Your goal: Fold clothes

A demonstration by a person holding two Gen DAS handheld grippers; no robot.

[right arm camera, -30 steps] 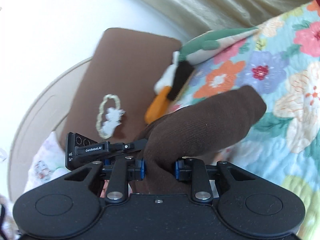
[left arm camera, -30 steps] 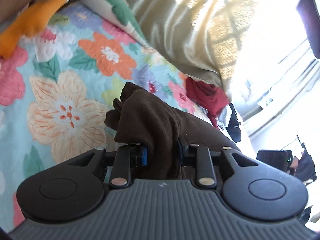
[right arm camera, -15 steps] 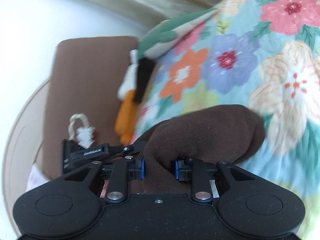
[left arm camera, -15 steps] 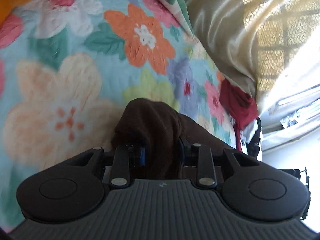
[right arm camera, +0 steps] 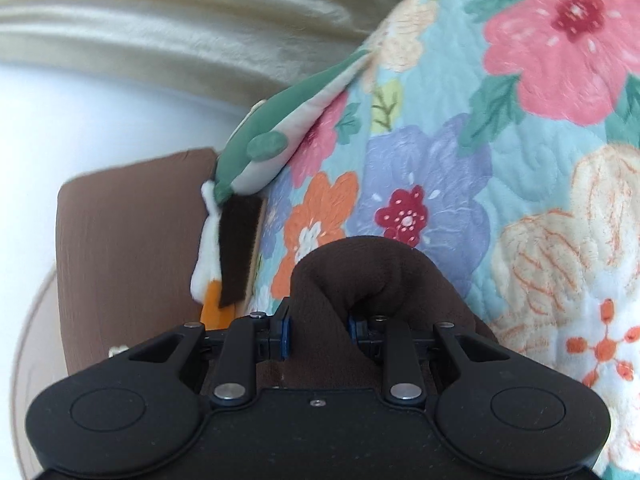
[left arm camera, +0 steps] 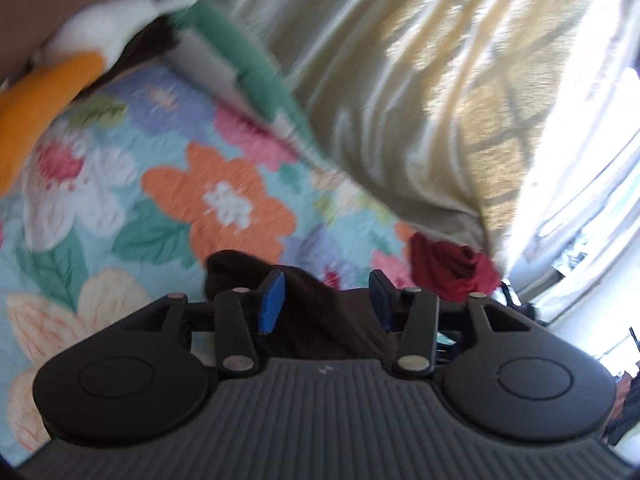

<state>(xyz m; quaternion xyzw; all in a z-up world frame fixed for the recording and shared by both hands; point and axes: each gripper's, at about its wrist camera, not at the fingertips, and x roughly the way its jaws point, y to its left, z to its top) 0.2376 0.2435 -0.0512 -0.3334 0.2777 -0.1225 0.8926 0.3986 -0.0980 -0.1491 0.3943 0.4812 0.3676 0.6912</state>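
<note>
Laying down a fold. The brown garment (left arm camera: pixel 320 312) lies on the floral quilt (left arm camera: pixel 120 208) of the bed. The left gripper (left arm camera: pixel 326 296) is letting go — its jaws are opening, the blue pads clear of the cloth that lies slack between them. The right gripper (right arm camera: pixel 318 326) pinches a rolled edge of the same brown garment (right arm camera: pixel 360 268), jaws pressed into the fabric. A dark red garment (left arm camera: pixel 448 264) waits near the curtain (left arm camera: pixel 380 80). Judged next move — set the right-hand edge flat on the quilt before that grip releases, so the fold does not spring back.
</note>
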